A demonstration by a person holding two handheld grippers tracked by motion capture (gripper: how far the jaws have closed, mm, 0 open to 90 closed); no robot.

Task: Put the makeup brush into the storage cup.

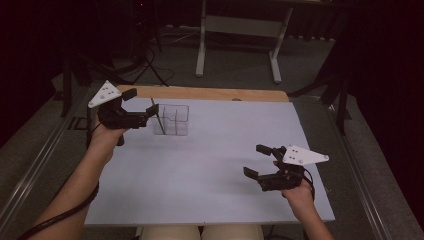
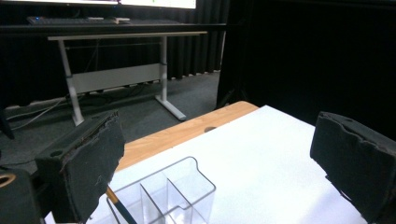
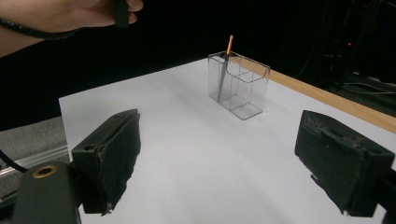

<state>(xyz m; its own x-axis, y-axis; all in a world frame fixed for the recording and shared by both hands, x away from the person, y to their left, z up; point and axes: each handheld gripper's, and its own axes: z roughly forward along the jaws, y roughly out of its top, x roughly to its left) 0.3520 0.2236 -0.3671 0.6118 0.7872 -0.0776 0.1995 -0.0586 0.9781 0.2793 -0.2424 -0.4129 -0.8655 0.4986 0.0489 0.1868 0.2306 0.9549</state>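
Two grippers: both stand with jaws apart and nothing between the pads.
Left gripper [image 1: 143,108]: up at the far left of the white table [image 1: 210,165], just beside the clear organizer [image 1: 172,120]; its jaws are spread wide, released, holding nothing.
Right gripper [image 1: 259,161]: low at the near right, well apart from the organizer; jaws likewise parted and empty, pointing across the bare tabletop toward it.
Pencil [image 3: 225,60]: stands in the organizer's end compartment on the left gripper's side, orange top poking above the rim.
Pencil axis: near upright, tilted slightly; the top leans toward the left gripper in the high view.
Pencil vs. left pads: in the left gripper view the shaft [image 2: 120,208] shows just below and beside the left-hand pad, outside the gap, not touched.
Organizer: upright on the far-left part of the table, near the wooden edge strip [image 1: 205,93]; the other compartments look empty.
Nearer hand: left, by a wide margin.
Judgement: the pencil looks already deposited; any re-grasp would call for the left jaws to drop over the top along its long axis.
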